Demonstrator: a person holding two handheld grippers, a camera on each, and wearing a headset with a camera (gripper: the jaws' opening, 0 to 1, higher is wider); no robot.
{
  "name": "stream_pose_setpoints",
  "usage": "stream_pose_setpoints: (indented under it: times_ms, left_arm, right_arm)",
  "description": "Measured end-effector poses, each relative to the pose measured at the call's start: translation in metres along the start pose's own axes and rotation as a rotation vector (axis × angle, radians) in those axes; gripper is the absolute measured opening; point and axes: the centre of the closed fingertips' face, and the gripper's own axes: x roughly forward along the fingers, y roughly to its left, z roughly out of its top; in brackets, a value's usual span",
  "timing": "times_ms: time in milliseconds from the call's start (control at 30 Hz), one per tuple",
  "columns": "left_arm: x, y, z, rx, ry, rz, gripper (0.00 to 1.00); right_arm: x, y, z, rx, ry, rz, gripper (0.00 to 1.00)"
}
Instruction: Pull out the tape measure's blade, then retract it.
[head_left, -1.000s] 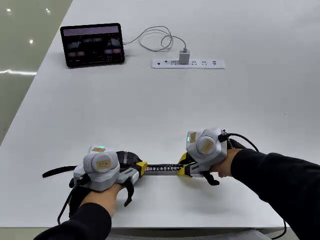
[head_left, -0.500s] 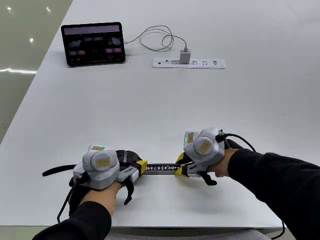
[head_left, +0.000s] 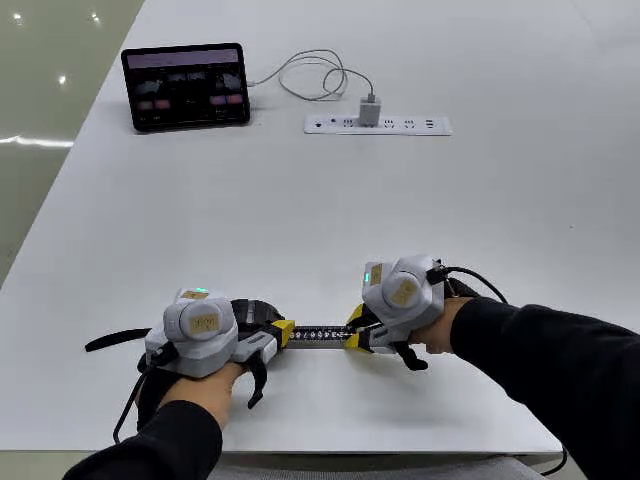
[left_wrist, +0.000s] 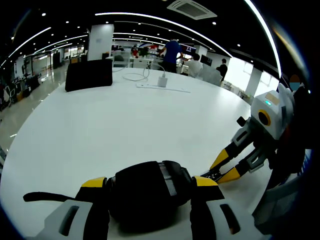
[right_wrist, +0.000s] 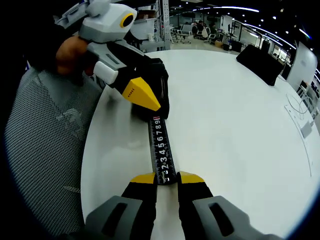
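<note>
The black tape measure (left_wrist: 147, 195) lies on the white table (head_left: 300, 220), and my left gripper (left_wrist: 150, 182) is shut on its body, one yellow-tipped jaw on each side. In the head view the left gripper (head_left: 272, 330) sits at the near left with the case (head_left: 255, 314) inside it. A short length of the blade (right_wrist: 160, 147) runs flat from the case (right_wrist: 159, 85) to my right gripper (right_wrist: 167, 178), which is shut on the blade's end. In the head view the blade (head_left: 318, 333) spans the small gap to the right gripper (head_left: 352, 336).
A dark tablet (head_left: 186, 87) stands at the far left of the table. A white power strip (head_left: 378, 126) with a charger and looped cable lies at the far middle. The table's near edge runs just below both hands. A black strap (head_left: 115, 341) trails left of the case.
My right gripper has moved left toward the case with the blade's end in it, so the exposed blade is shorter. The left gripper has stayed in place.
</note>
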Motion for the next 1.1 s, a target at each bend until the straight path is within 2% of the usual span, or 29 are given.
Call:
stream_pose_setpoints:
  times_ms: [400,733,1100]
  left_arm:
    - [-0.001,0.0,0.0,0.001,0.0,-0.002,0.62]
    - [-0.001,0.0,0.001,0.001,0.0,-0.002,0.61]
    - [0.0,0.0,0.001,0.0,-0.001,-0.001,0.61]
  right_arm:
    - [0.003,0.001,0.004,-0.007,-0.005,0.002,0.11]
    - [0.005,0.0,0.006,0.022,-0.014,-0.002,0.1]
    - [0.01,0.001,0.012,0.002,-0.014,0.008,0.1]
